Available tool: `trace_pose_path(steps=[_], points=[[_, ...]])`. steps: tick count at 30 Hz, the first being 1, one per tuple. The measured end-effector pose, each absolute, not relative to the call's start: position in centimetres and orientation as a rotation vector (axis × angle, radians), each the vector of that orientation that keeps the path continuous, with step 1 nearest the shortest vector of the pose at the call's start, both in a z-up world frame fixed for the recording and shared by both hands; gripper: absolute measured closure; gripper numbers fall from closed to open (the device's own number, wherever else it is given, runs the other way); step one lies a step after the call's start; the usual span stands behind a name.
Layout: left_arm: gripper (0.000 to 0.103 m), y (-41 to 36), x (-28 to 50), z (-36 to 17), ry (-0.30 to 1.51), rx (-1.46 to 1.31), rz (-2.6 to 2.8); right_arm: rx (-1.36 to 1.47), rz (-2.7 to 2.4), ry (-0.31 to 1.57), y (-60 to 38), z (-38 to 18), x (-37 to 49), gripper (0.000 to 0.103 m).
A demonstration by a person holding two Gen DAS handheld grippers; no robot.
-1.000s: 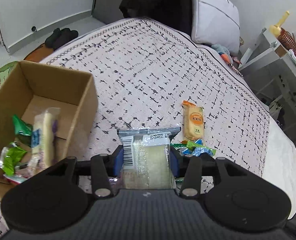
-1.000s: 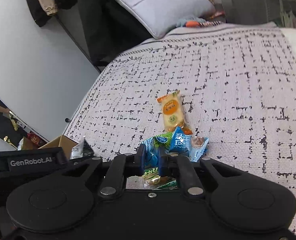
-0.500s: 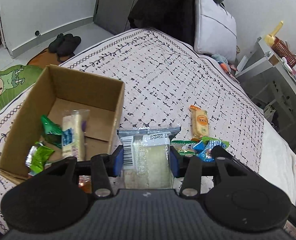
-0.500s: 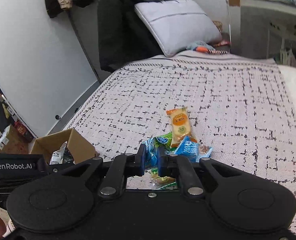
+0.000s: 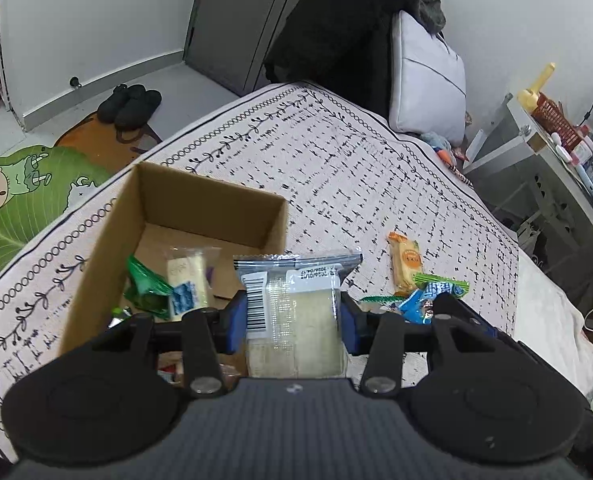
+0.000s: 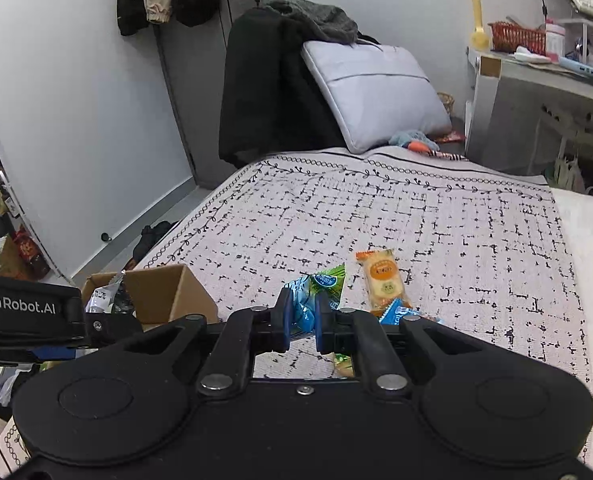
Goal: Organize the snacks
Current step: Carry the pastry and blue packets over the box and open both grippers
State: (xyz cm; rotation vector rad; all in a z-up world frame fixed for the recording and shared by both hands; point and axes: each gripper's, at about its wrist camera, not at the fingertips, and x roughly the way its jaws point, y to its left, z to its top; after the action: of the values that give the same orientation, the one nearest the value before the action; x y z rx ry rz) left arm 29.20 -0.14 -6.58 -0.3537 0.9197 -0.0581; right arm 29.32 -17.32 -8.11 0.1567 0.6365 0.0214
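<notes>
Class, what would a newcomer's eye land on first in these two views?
The left gripper clamps a clear wafer pack beside the open cardboard box of snacks. The right gripper pinches a blue packet, with an orange packet lying on the bedspread beyond.

One cardboard box [image 5: 200, 208], left of centre, on bed [image 5: 356, 168]. Inside box: one pale bar packet [image 5: 186, 276], at least two green packets [image 5: 144, 284]; more hidden by gripper. One clear-wrapped pale cake packet [image 5: 292, 300] at centre. One orange biscuit packet [image 5: 406, 262], right of centre. Small green-and-blue wrappers [image 5: 432, 292] in heap, count unclear. One grey pillow [image 5: 428, 84], upper right. One pair of black slippers [image 5: 130, 100], upper left.
</notes>
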Motion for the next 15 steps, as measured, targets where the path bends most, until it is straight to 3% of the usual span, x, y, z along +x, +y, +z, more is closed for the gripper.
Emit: trace_pose_path(steps=[15], points=[[0.057,5.2,29.7,-7.0,0.930,-0.358,-0.078,0.080,0.075,0.577,-10.6,-6.6,28.3,0.092]])
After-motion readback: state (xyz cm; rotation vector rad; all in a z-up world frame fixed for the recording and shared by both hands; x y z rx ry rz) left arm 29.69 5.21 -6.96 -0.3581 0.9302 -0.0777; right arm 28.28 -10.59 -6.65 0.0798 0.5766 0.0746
